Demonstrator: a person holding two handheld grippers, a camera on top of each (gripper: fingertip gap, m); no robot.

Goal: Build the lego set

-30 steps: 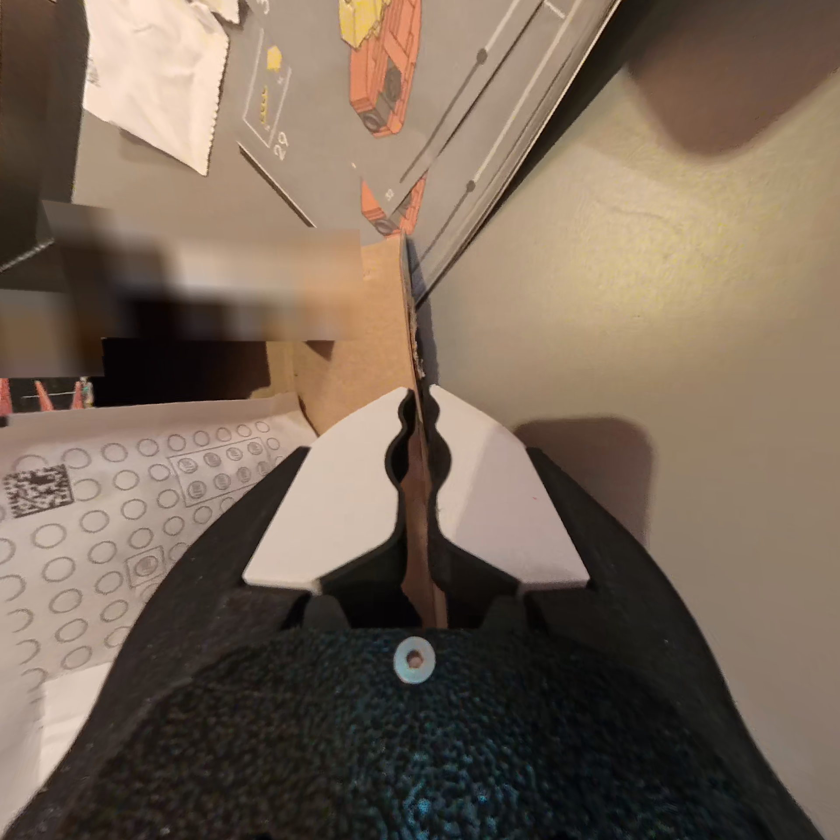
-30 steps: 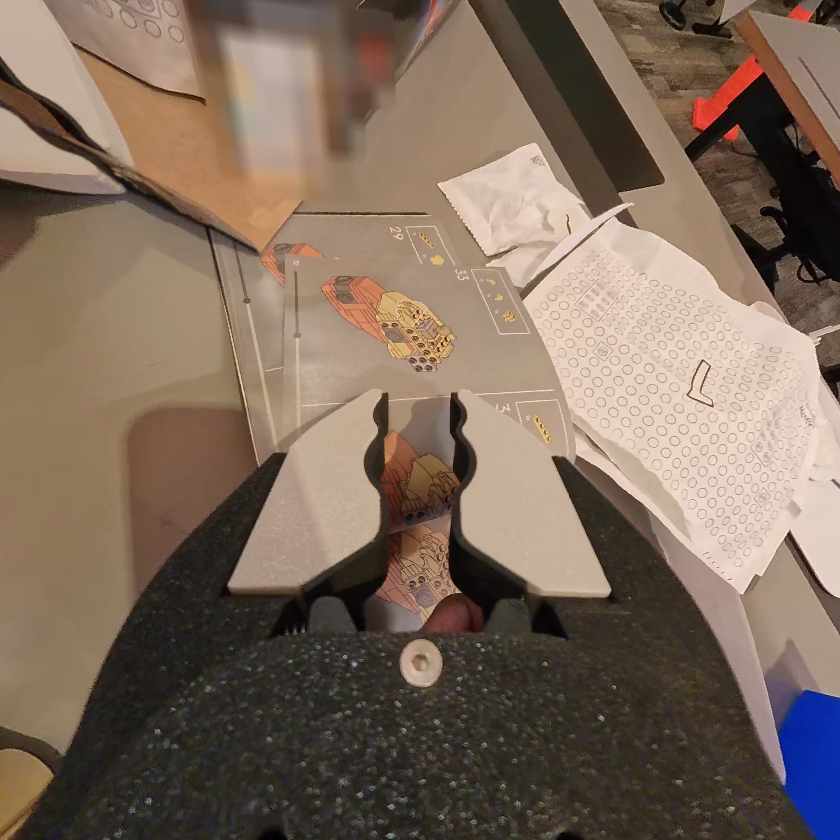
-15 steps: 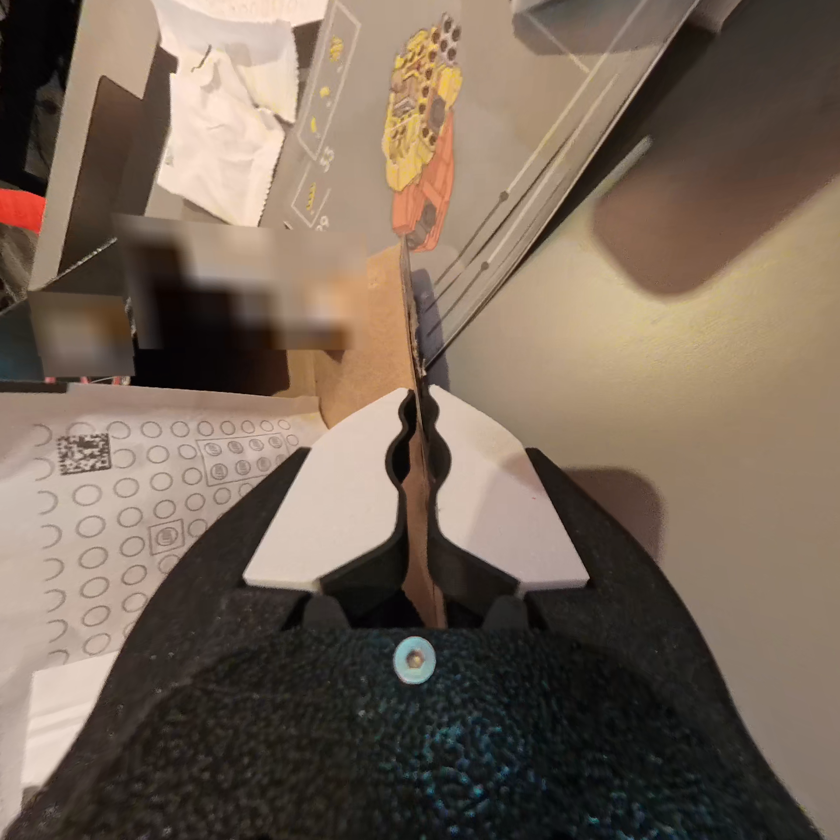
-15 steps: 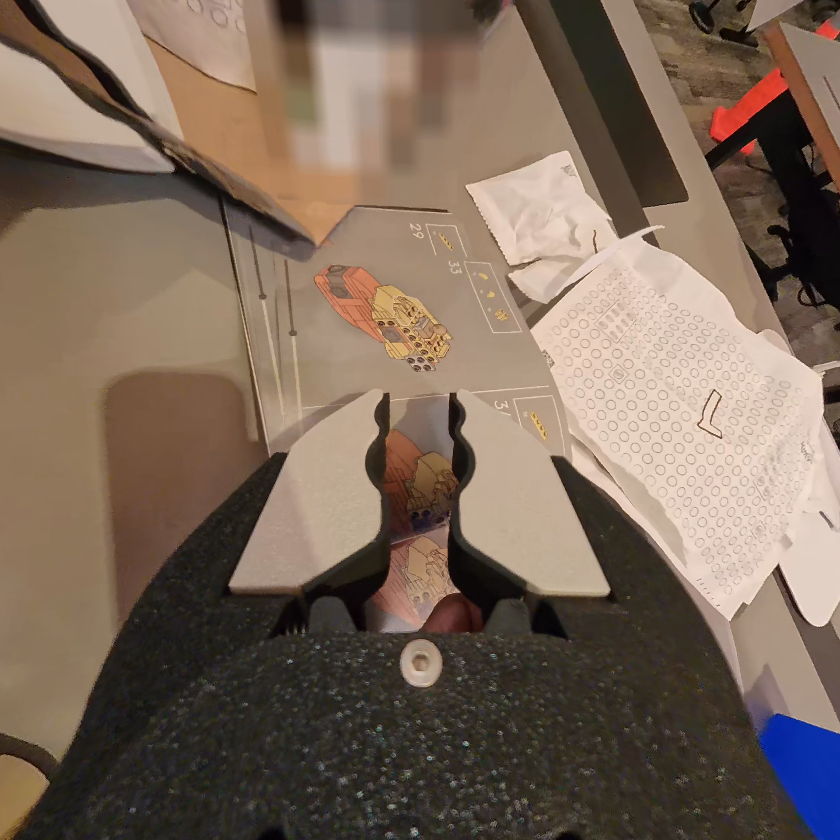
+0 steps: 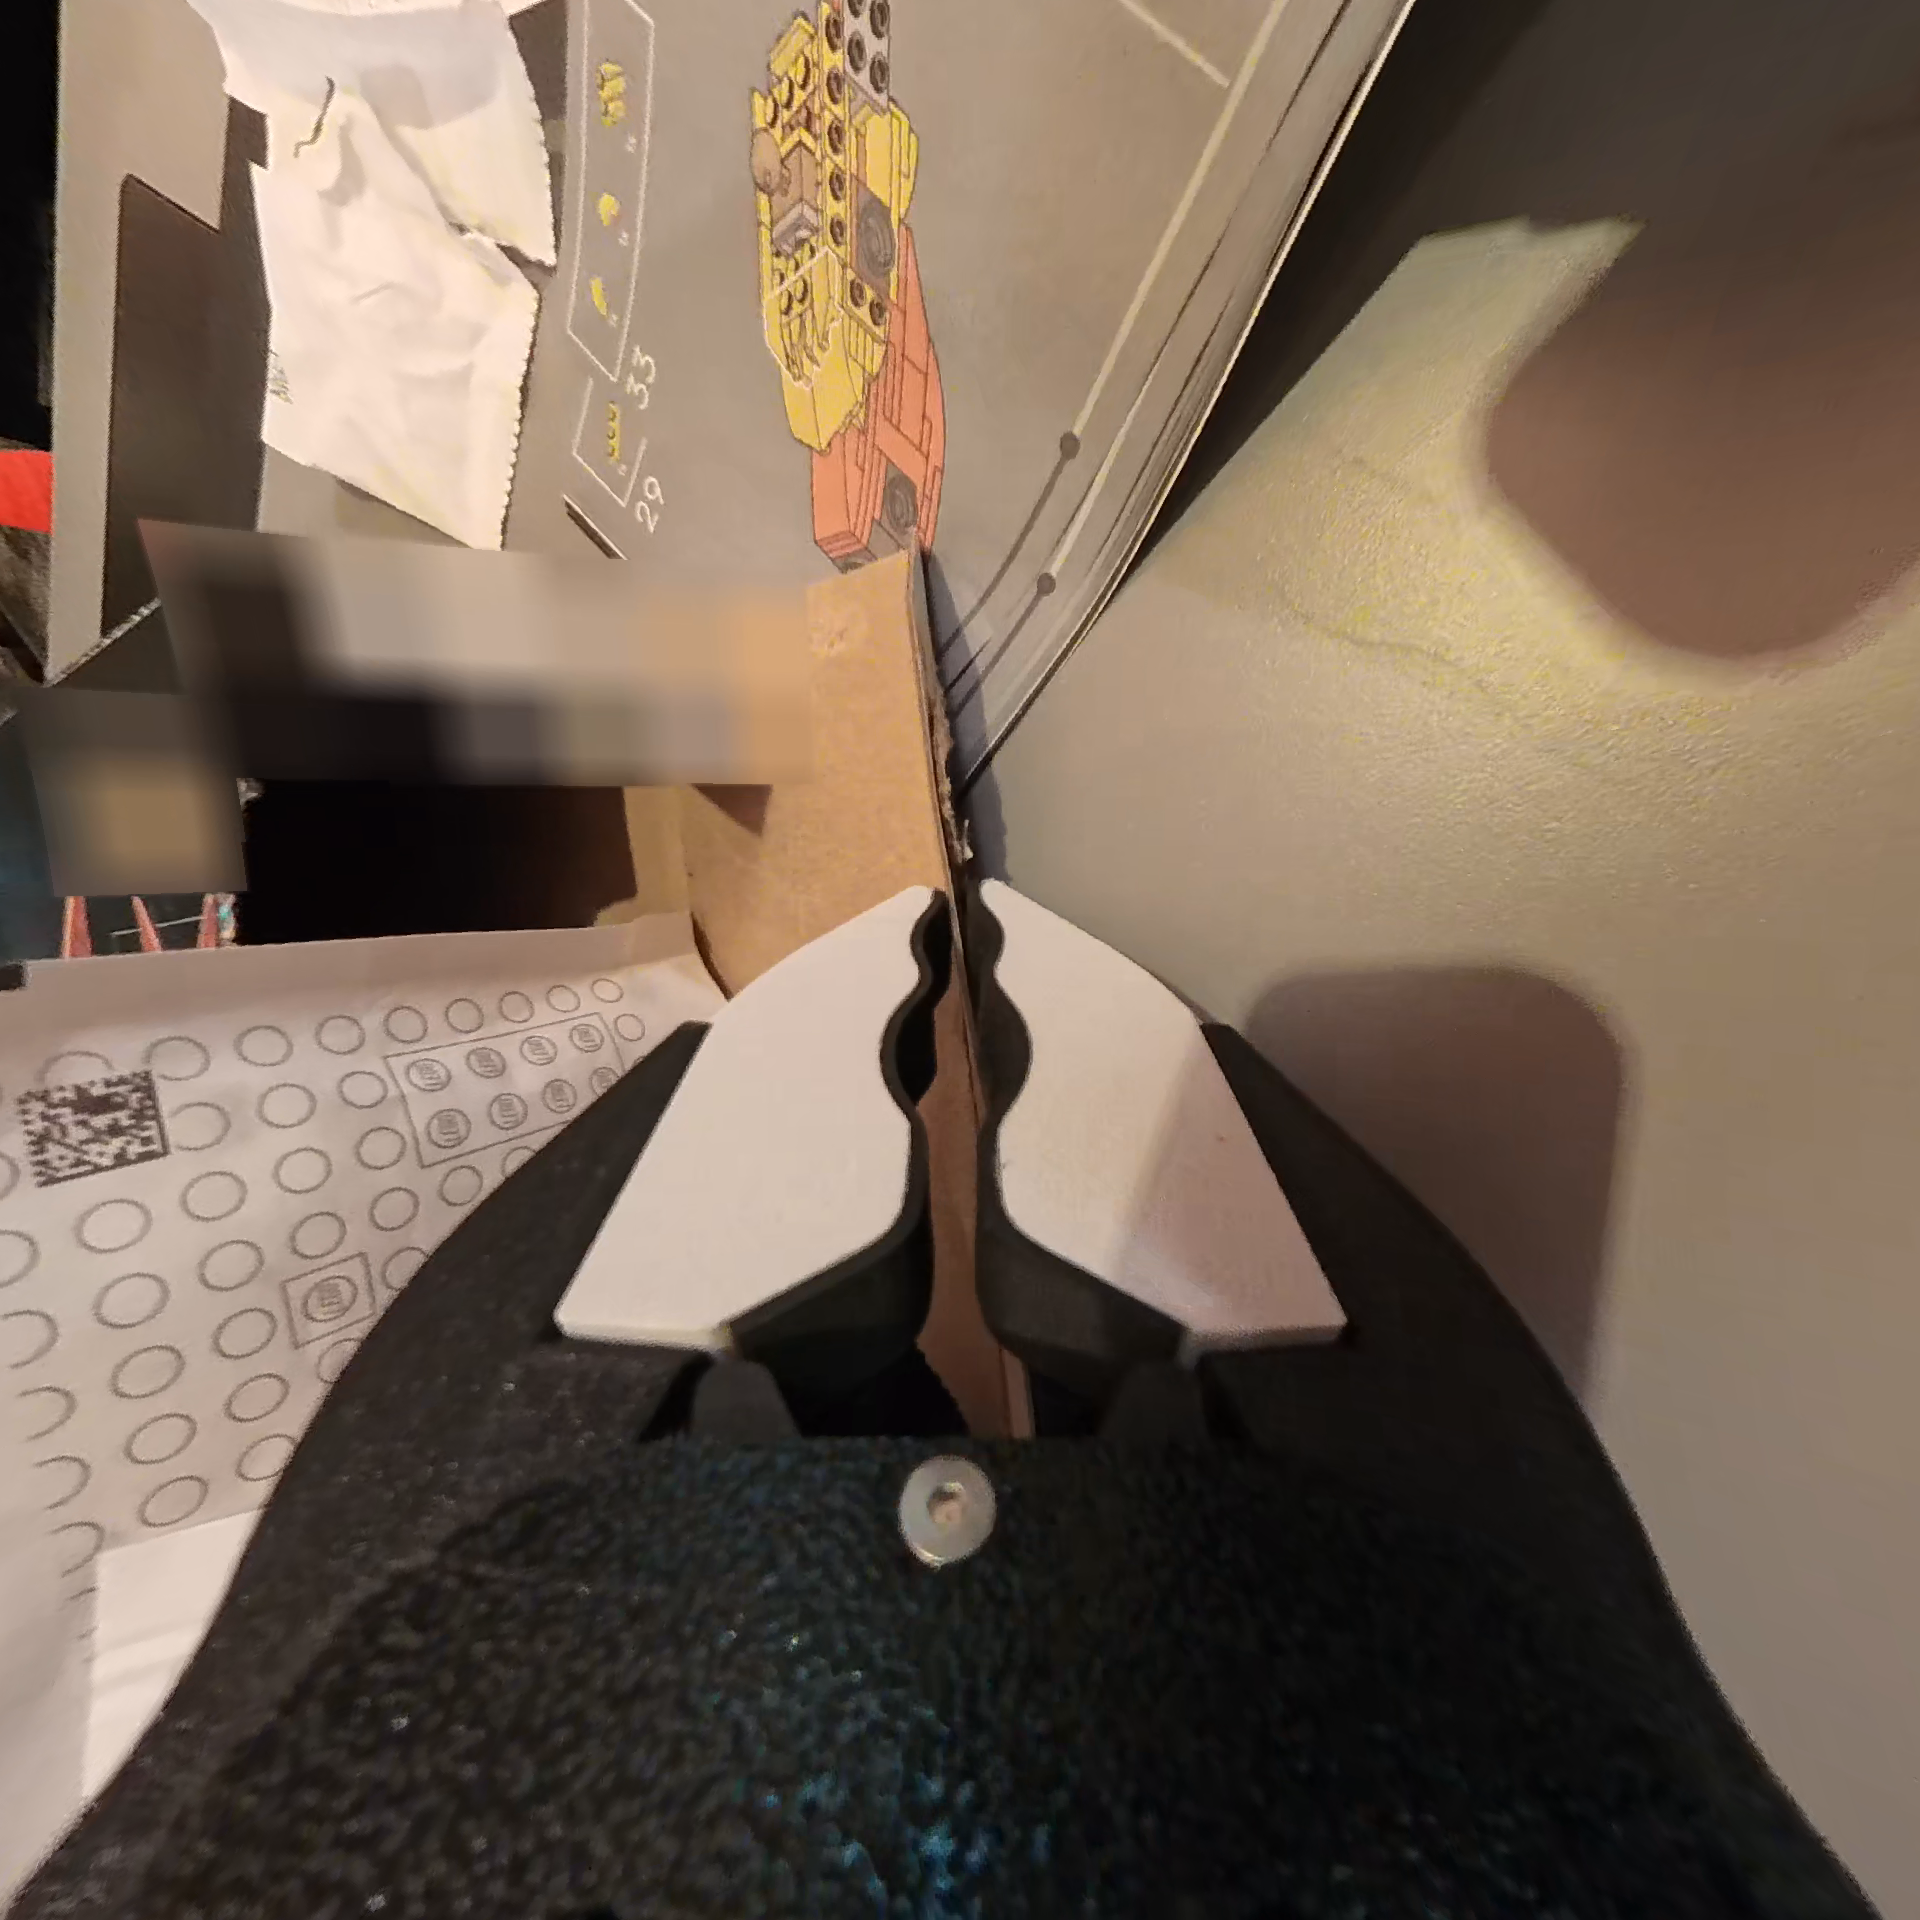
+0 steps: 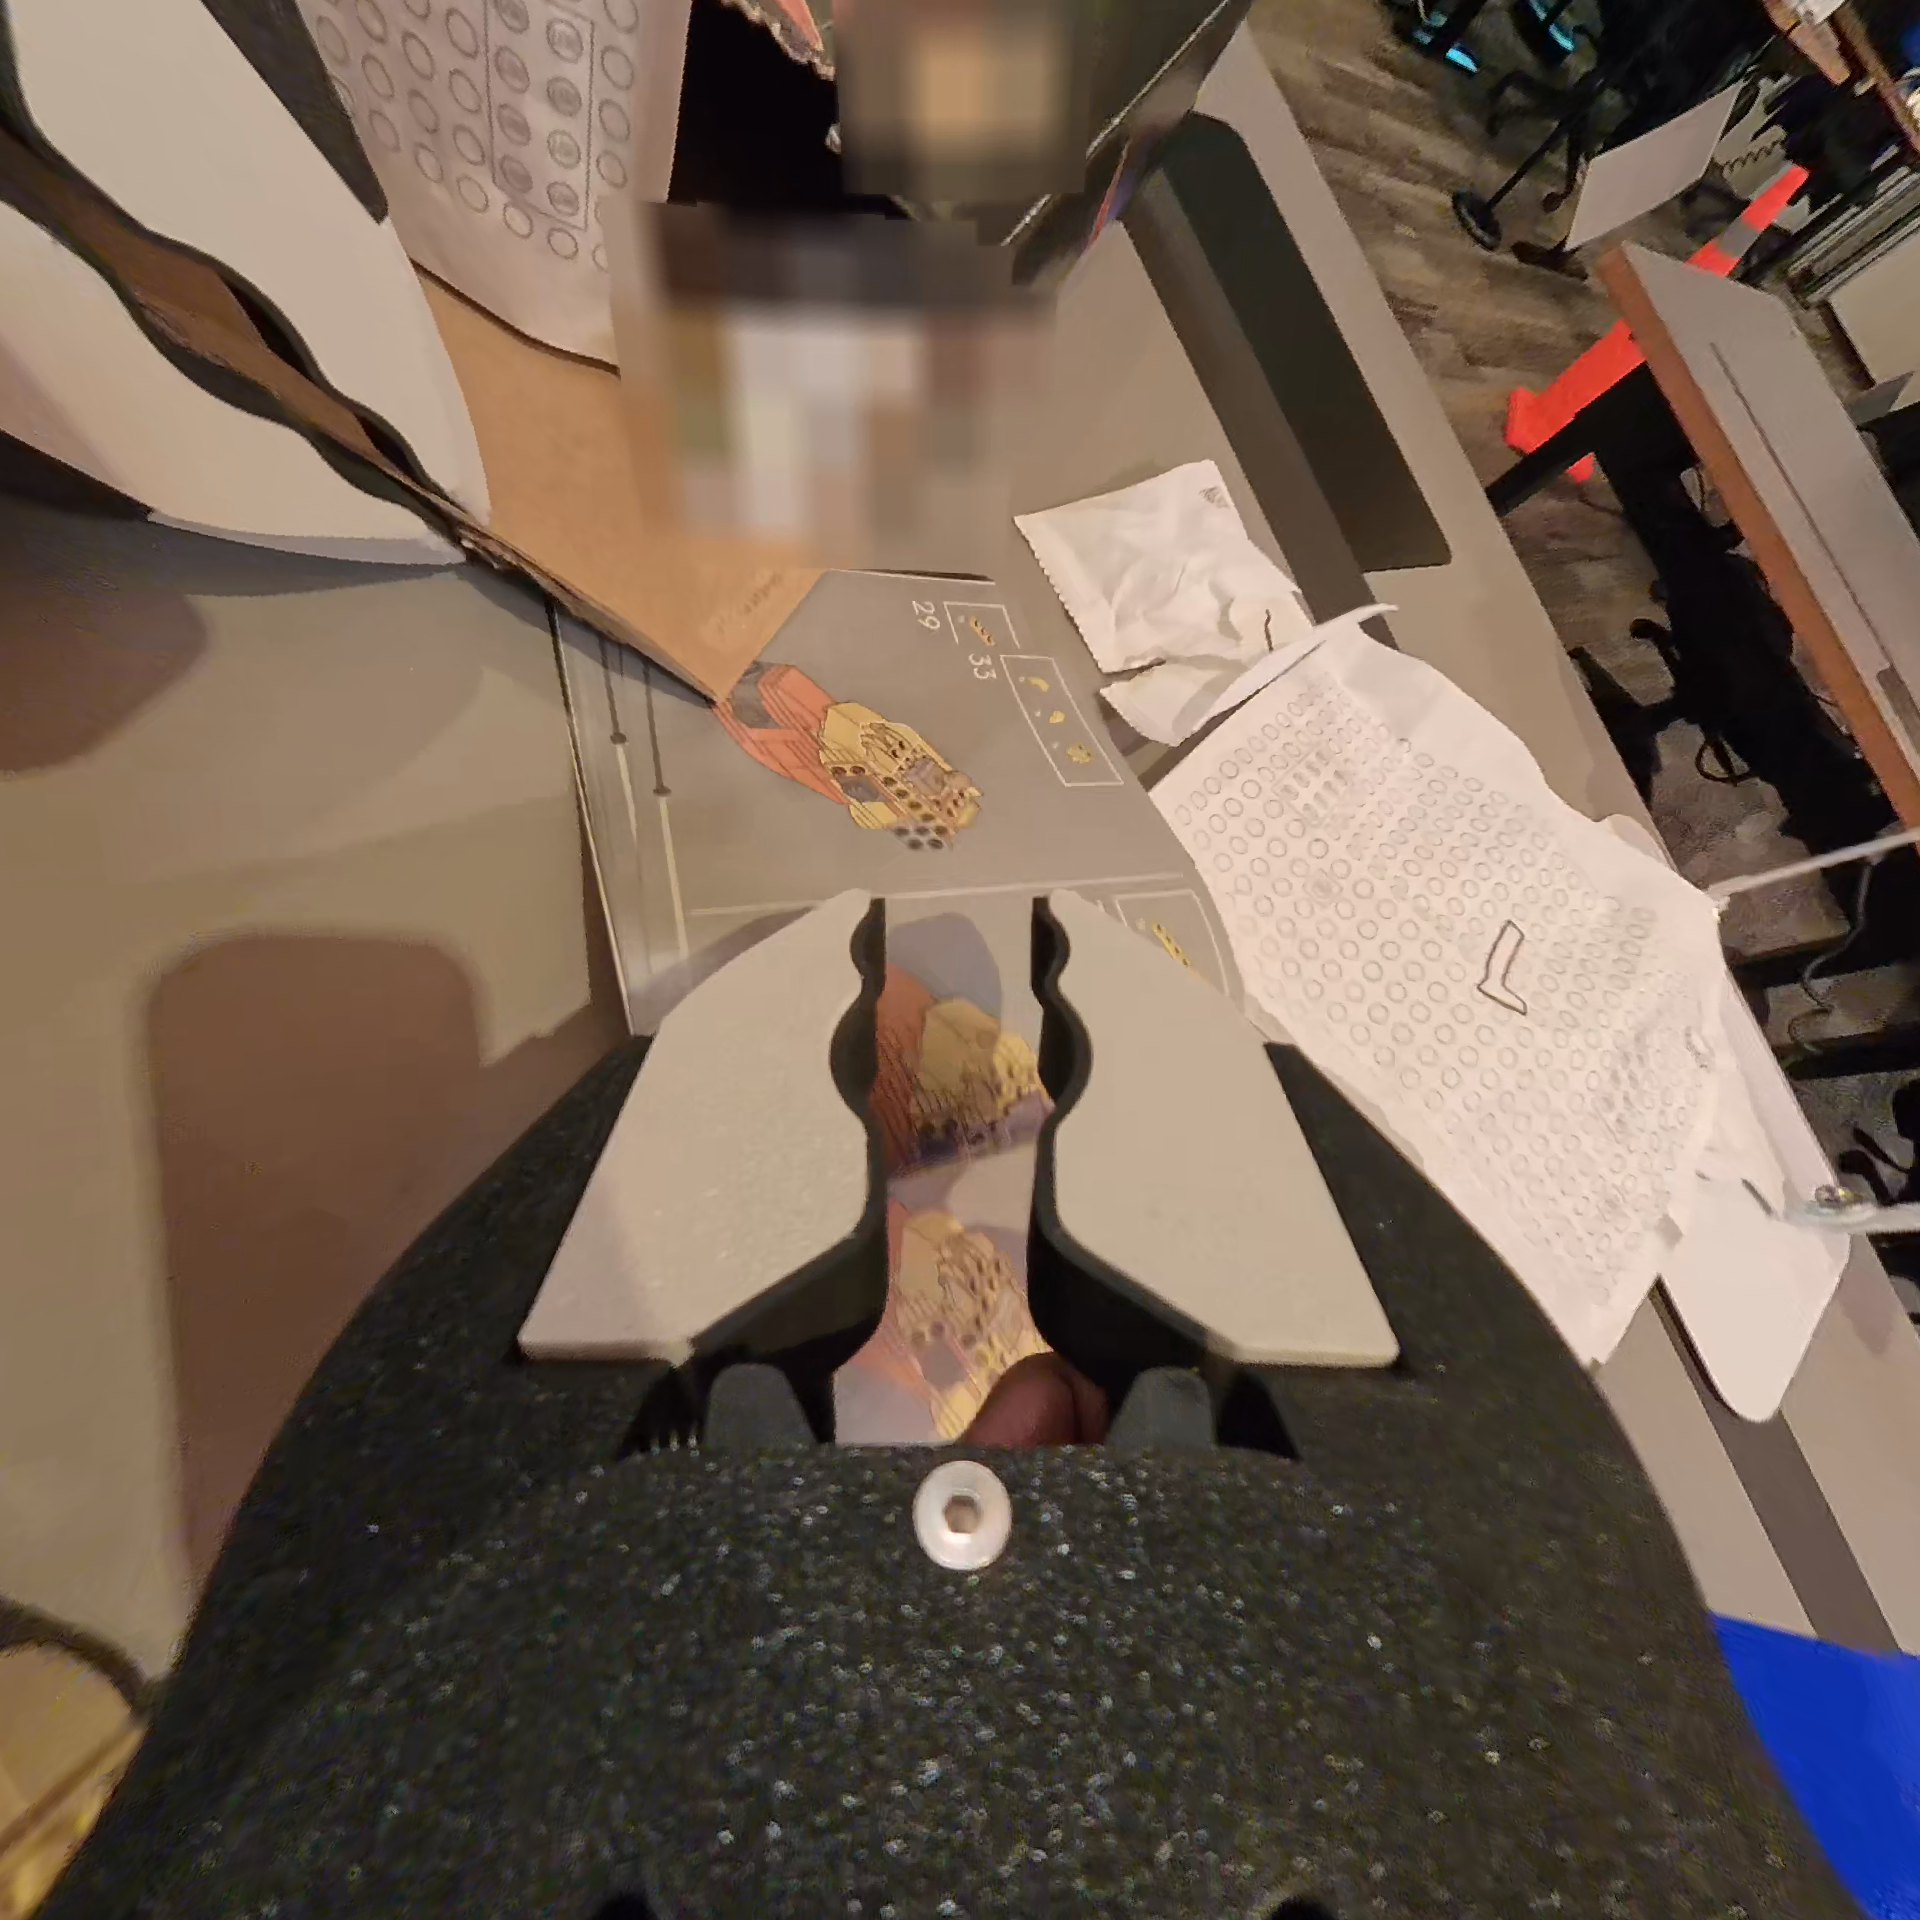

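My left gripper [image 5: 961, 904] is shut on the edge of a brown cardboard box flap [image 5: 862, 748], which runs edge-on between the fingers. It also shows in the right wrist view [image 6: 457, 525] at the upper left, still clamped on the flap [image 6: 582, 520]. The open instruction booklet [image 5: 1039, 260] lies on the grey table, showing an orange and yellow model. My right gripper [image 6: 956, 914] hovers over the booklet's [image 6: 831, 831] near pages with its jaws a little apart and nothing gripped. No loose bricks show.
A white bag printed with circles [image 5: 208, 1195] lies in the box. Another one [image 6: 1455, 987] is spread on the table right of the booklet. A crumpled small white bag [image 6: 1164, 582] lies behind it. The table edge runs along the right, and a blue object [image 6: 1849, 1766] sits at the lower right. The grippers' ends are close to 15 cm from one another.
My left gripper has kept hold of the flap and swung, so more of the booklet page shows. In the right wrist view the box and left gripper loom closer and larger.
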